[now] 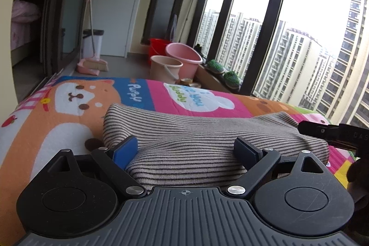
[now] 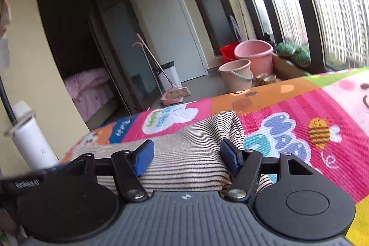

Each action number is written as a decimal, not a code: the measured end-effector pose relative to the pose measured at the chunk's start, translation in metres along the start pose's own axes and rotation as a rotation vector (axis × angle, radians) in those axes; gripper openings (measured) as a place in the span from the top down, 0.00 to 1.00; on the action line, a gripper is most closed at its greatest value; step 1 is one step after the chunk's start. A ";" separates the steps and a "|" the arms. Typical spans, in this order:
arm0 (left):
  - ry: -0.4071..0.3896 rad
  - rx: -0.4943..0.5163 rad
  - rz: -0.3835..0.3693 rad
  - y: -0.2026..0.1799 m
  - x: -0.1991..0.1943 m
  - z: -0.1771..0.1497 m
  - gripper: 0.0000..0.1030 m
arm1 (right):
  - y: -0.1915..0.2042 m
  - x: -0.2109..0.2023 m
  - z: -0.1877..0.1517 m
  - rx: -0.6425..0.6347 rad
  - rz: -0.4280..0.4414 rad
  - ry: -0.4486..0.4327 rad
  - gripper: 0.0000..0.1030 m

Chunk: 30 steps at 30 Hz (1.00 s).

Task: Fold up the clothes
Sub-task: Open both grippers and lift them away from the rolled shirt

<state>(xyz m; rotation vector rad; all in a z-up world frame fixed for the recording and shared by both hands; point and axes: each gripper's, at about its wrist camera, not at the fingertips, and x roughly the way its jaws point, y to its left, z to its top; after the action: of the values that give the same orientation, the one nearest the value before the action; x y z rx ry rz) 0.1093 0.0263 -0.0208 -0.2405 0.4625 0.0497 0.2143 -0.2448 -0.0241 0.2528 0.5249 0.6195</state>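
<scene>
Lying between spread fingers of left hand-held gripper [image 1: 185, 151]: folded striped garment [image 1: 207, 130]; right hand-held gripper [image 2: 186, 155] likewise spread over it.

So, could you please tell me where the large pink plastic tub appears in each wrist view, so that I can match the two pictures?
Left wrist view: the large pink plastic tub stands on the floor just above centre, behind the beige plastic bucket.
Right wrist view: the tub sits right of centre, upper half, again behind the bucket.
Shared landmark: the red plastic basin behind both.
</scene>
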 end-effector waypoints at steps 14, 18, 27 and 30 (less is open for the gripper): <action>-0.067 0.071 0.125 -0.076 -0.169 0.019 0.00 | 0.074 -0.155 0.004 -0.136 -0.029 -0.060 0.00; -0.048 0.101 0.193 -0.103 -0.209 0.023 0.00 | 0.111 -0.188 -0.002 -0.230 -0.102 0.000 0.00; -0.003 0.035 0.244 -0.110 -0.255 -0.004 0.00 | 0.129 -0.203 -0.026 -0.187 -0.118 0.095 0.00; 0.036 0.008 0.222 -0.105 -0.254 -0.012 0.00 | 0.131 -0.205 -0.034 -0.164 -0.125 0.117 0.00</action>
<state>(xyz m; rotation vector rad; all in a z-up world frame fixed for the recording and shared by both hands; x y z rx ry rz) -0.1118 -0.0769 0.1056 -0.1813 0.5241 0.2611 -0.0088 -0.2634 0.0767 0.0283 0.5942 0.5546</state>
